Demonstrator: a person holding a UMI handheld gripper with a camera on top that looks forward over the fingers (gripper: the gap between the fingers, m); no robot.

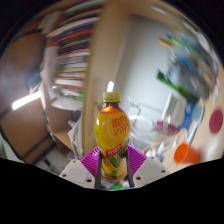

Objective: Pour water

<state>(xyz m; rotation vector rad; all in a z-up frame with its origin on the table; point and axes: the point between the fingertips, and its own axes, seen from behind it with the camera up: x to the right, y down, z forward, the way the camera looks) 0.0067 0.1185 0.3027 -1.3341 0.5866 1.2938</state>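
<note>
Purple pads [93, 158] on the claw [113, 165] sit tight against the lower body of a bottle [112, 132], one at each side, so the claw looks to be pinching the bottle with no gap showing at either pad. From where the claw points, the bottle stands dead ahead at twelve o'clock, its long axis upright and running straight away from the fingertips up to a dark cap [112, 97]. It holds orange-yellow liquid behind a yellow label. Whether its base rests on anything I cannot tell. That upright axis is what the coming move turns on: to pour, the bottle would have to tip toward a receiving vessel, and I can make out none for certain. Out at two o'clock lies a light surface [170, 125] crowded with small coloured things too blurred to name. Round at ten o'clock a bookshelf [70, 60] rises.
</note>
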